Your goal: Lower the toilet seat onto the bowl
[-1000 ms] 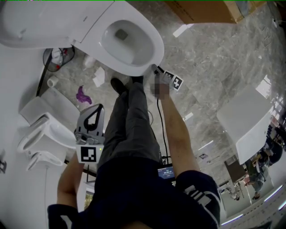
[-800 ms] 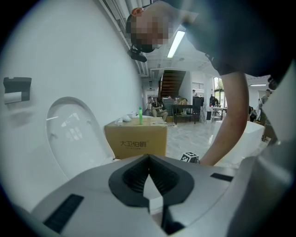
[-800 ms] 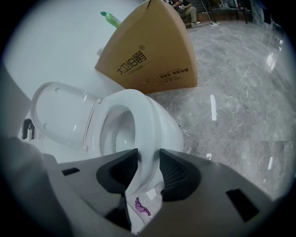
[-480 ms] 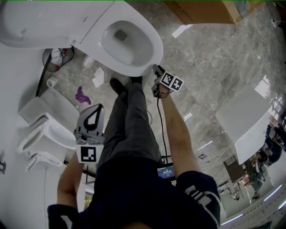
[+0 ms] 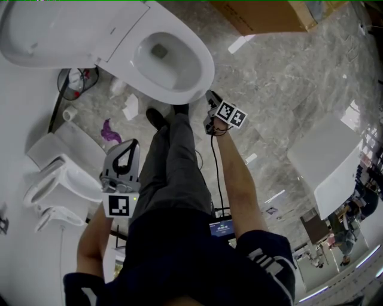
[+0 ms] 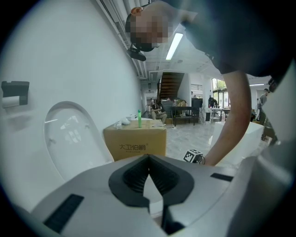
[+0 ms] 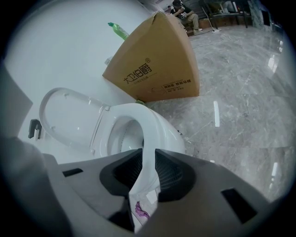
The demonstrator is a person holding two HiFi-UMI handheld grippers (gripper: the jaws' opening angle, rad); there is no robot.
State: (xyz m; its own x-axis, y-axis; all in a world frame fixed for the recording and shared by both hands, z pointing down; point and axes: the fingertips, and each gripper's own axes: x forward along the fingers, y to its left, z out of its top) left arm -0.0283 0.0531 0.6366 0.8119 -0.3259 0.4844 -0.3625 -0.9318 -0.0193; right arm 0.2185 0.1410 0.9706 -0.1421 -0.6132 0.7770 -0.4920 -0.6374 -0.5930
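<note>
The white oval plastic toilet seat (image 5: 54,30) stays upright beyond the right hand-held gripper (image 7: 147,155), slightly spread, empty, barely shifted near the white ceramic bowl (image 5: 202,75); the left hand-held gripper (image 6: 149,159) hangs pressed together, so lowering hasn't begun.

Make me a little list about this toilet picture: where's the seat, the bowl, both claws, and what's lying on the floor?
toilet seat: up, tipped back, not on the bowl
bowl: uncovered, rim bare
right claw: jaws a little apart, holding nothing, close to the bowl's front edge
left claw: jaws together, holding nothing, beside the person's leg, far from the toilet
floor: purple scrap and white paper beside the bowl
nearby: cardboard box past the toilet
job: not done yet
</note>
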